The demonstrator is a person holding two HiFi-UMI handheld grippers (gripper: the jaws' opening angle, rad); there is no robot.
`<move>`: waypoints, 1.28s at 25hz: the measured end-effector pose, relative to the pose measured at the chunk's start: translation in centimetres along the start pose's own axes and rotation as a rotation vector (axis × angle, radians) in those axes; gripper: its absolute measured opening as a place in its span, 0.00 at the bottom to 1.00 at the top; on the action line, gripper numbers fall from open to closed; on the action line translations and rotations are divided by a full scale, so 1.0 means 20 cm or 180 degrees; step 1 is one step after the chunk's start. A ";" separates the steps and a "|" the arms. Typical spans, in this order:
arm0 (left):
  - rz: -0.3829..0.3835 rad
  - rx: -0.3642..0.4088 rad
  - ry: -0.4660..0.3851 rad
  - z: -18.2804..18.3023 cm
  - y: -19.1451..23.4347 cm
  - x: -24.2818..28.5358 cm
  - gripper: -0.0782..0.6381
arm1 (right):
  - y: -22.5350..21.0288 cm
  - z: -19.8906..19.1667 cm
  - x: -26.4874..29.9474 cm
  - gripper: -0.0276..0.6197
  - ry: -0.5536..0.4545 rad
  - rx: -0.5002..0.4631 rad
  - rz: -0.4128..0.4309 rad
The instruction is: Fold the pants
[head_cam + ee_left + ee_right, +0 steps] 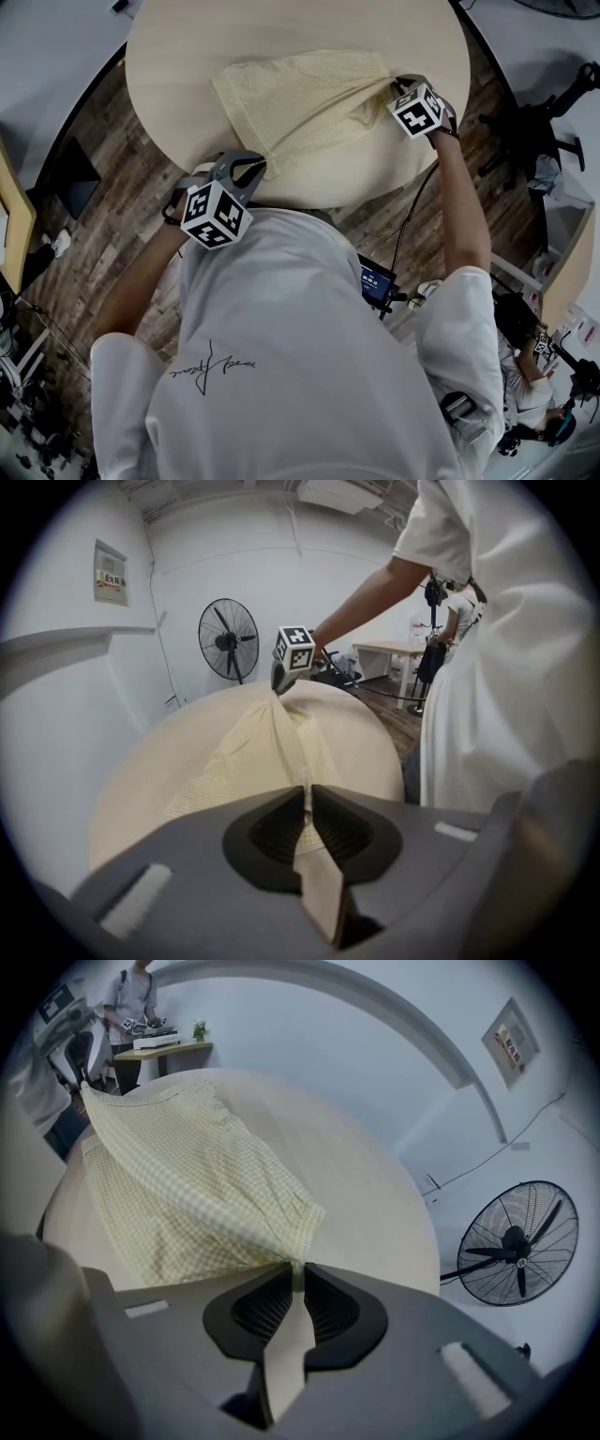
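The pale yellow checked pants [300,103] lie on the round wooden table [187,56], with a corner in each gripper. In the head view the left gripper [248,171] is at the table's near edge, just in front of the person's white T-shirt [281,328]. The right gripper [396,87] is at the cloth's right-hand end. From up there you get the layout, but not how the jaws stand.

The gripper views settle that. In the left gripper view the two dark pads are clenched on a thin fold of the fabric, and a tail of cloth hangs out behind them. A raised ridge of fabric runs from there across the table to the other gripper. The right gripper view shows the same kind of pinch on the hem corner, with the pants fanning out over the tabletop and rising towards the far side.

Only the gripper views show the room. There is a standing fan [516,1241] by the white wall, a poster [111,574] above it, and another person at a desk [164,1046] in the background.
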State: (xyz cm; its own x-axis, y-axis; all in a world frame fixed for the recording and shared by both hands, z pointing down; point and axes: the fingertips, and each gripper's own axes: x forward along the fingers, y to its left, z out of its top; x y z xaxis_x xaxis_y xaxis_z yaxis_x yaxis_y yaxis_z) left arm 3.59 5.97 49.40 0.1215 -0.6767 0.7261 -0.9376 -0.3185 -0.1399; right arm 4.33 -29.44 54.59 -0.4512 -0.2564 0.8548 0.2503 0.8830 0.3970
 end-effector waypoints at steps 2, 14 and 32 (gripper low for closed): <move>-0.0074 0.0006 0.0046 -0.02 -0.03 0.03 0.22 | 0.01 -0.02 0.01 0.09 0.0026 -0.0009 0.0011; -0.0558 -0.0108 0.0116 -0.12 -0.17 0.20 0.22 | 0.05 -0.11 0.01 0.10 0.0173 -0.0004 0.0034; -0.1182 -0.0262 0.0114 -0.23 -0.31 0.20 0.23 | 0.06 -0.40 -0.07 0.10 0.0639 0.0480 -0.0112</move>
State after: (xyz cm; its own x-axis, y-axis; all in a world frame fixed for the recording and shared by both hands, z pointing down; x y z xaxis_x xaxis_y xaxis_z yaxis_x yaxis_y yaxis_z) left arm 8.30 8.27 56.39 0.4478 -0.5010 0.7406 -0.8550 -0.4823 0.1907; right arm 12.03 -31.20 56.56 -0.2744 -0.3475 0.8966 0.1001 0.9170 0.3861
